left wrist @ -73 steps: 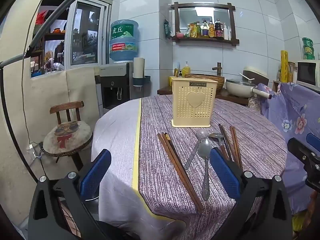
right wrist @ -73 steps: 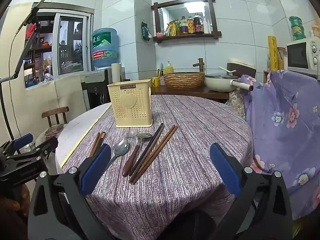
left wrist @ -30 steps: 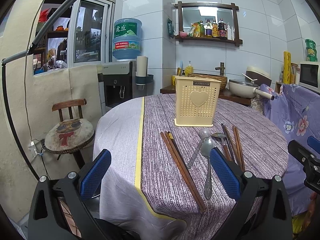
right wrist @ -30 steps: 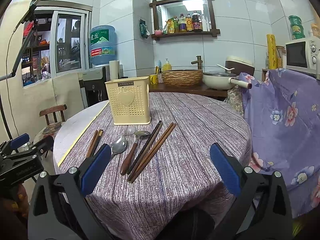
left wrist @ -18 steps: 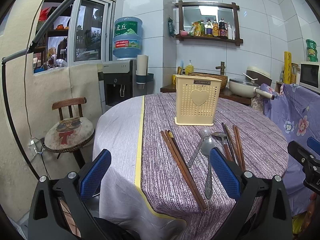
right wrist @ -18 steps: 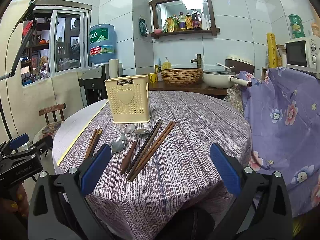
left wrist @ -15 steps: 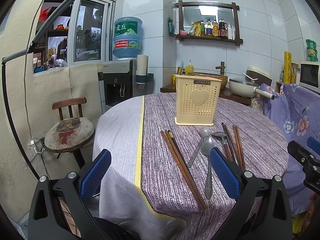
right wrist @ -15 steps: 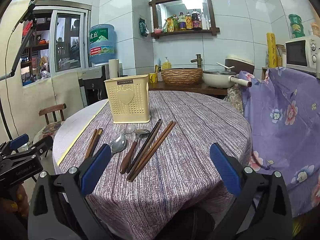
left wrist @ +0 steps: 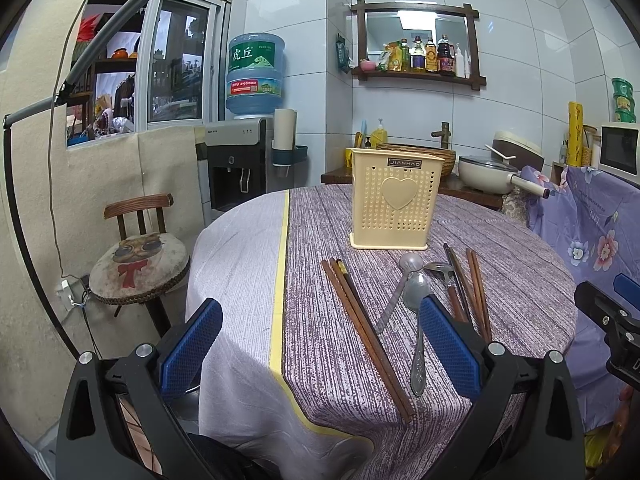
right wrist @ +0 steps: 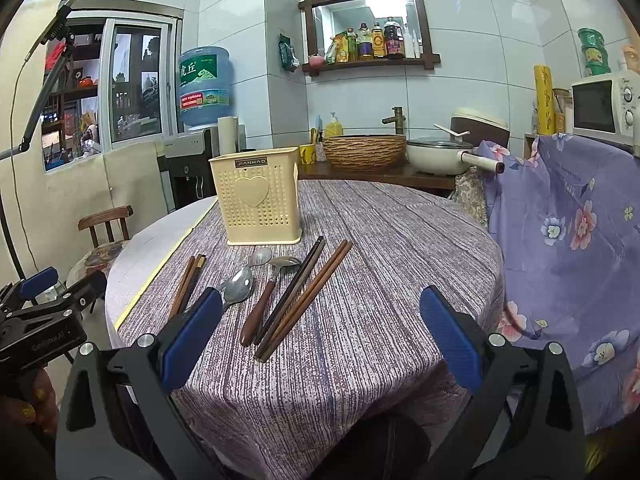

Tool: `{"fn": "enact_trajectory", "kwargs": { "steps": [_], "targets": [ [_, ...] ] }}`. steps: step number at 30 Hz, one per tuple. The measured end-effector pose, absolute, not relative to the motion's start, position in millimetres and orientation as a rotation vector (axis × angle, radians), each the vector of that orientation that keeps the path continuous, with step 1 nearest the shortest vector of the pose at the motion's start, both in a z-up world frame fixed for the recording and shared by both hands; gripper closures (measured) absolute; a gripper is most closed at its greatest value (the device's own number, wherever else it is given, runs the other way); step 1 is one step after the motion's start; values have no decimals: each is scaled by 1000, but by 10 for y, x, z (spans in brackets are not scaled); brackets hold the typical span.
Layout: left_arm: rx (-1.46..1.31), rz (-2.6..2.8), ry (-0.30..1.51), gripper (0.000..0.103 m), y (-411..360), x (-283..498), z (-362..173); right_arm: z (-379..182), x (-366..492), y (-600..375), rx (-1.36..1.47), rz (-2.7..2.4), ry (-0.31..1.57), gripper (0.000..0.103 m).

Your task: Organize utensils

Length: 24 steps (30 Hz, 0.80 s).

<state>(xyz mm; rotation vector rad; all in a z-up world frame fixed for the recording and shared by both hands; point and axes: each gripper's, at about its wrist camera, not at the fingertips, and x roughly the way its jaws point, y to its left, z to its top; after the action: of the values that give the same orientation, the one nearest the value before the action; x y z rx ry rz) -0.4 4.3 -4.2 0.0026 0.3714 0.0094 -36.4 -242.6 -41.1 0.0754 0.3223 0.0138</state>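
Note:
A cream perforated utensil holder (left wrist: 394, 200) with a heart stands upright on the round table; it also shows in the right wrist view (right wrist: 258, 196). In front of it lie brown chopsticks (left wrist: 364, 328), two metal spoons (left wrist: 416, 292), a wooden-handled spoon (right wrist: 260, 312) and more chopsticks (right wrist: 304, 300). My left gripper (left wrist: 320, 348) is open and empty at the table's near edge. My right gripper (right wrist: 320, 336) is open and empty, also short of the utensils.
The table (left wrist: 240, 264) has a purple striped runner over a white cloth. A wooden chair (left wrist: 138, 256) stands at the left. A purple floral cloth (right wrist: 568, 220) hangs at the right. A counter behind holds a basket (right wrist: 364, 150) and pot (right wrist: 440, 156).
Both views have drifted slightly; the table and holder sit a little higher and closer in view than 2.4 s ago. Utensils have not moved. Both grippers stay open.

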Motion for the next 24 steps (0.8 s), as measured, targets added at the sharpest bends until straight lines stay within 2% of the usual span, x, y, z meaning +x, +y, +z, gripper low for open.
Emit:
{"fn": "enact_trajectory", "kwargs": {
  "steps": [20,24],
  "targets": [
    [0,20,378,5,107,-24,-126,-460,-287,-2418,80,19,351,5],
    [5,32,445,5,103,100,-153,-518,-171,-2456,99,12,403,5]
  ]
}}
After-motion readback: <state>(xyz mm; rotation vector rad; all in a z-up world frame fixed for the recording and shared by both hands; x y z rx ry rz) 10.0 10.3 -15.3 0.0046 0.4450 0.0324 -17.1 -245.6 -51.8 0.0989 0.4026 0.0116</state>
